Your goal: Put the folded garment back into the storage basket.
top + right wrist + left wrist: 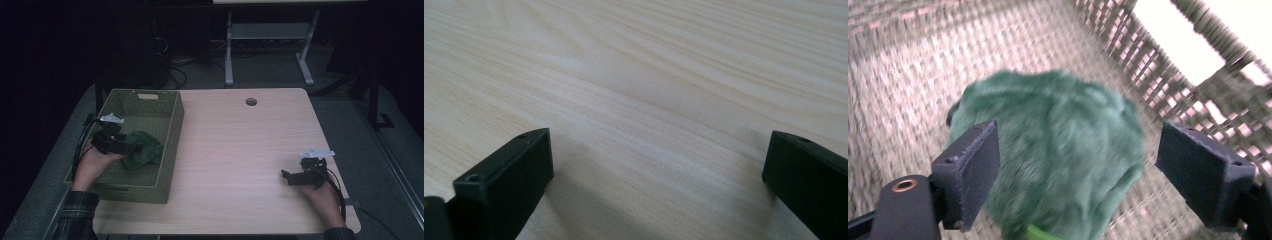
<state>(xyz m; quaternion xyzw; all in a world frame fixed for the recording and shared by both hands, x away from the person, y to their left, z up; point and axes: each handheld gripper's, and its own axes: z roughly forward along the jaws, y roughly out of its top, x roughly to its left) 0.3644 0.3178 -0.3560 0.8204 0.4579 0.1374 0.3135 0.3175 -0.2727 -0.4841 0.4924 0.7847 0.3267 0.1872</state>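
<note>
The pale wood-grain table (pixel 240 150) carries everything, and the olive-green woven rectangular basket (pixel 172 132) at its left edge serves as the landmark. Inside that basket, toward its near right corner, lies the crumpled dark green fuzzy cloth (pixel 142 150), resting loose on the woven floor; judging from how it lies, it has been dropped there for storing, so the putting-away looks done. The left gripper (pixel 131 146) hangs inside the basket, just left of the cloth, its jaws spread wide and pressing on nothing, which suits a release. The right gripper (pixel 286 176) rests low on the table, well to the right of the basket, jaws likewise released and empty, probably idle. The left gripper view gives what the high view cannot: the cloth (pixel 1048 155) sits between the open pads without being squeezed, with the basket's slatted wall (pixel 1148 55) behind. The right gripper view shows bare tabletop (pixel 649 90) between the jaws.
</note>
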